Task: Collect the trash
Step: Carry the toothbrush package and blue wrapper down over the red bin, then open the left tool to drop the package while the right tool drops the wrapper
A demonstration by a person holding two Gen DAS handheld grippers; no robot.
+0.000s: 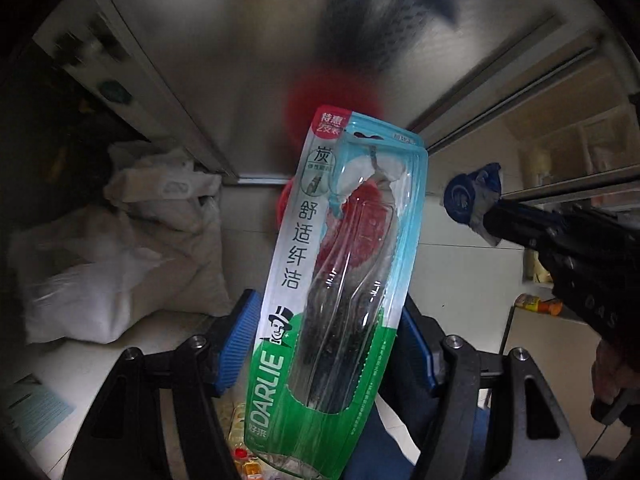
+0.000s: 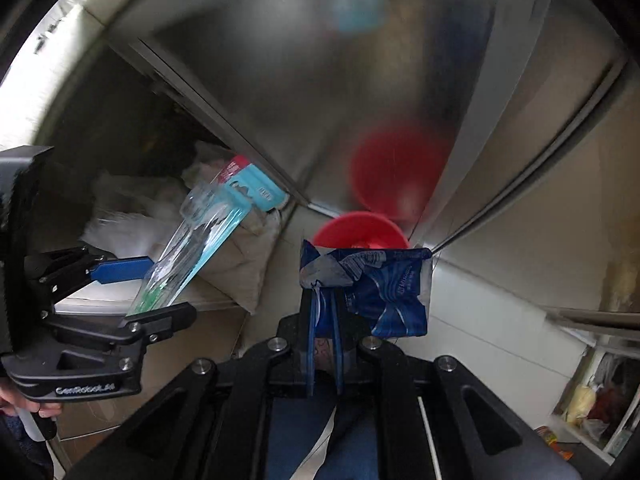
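Left gripper (image 1: 328, 344) clamping toothbrush package (image 1: 340, 280), right gripper (image 2: 324, 300) pinching blue wrapper (image 2: 380, 292), above red bin (image 2: 360, 232) beside metal cabinet (image 2: 280, 80).

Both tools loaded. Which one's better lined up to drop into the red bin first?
Right, probably. Its tool, shut on the blue wrapper, has the red bin just beyond the wrapper. The left tool holds the toothbrush pack, which stands off to the side in the right wrist view.
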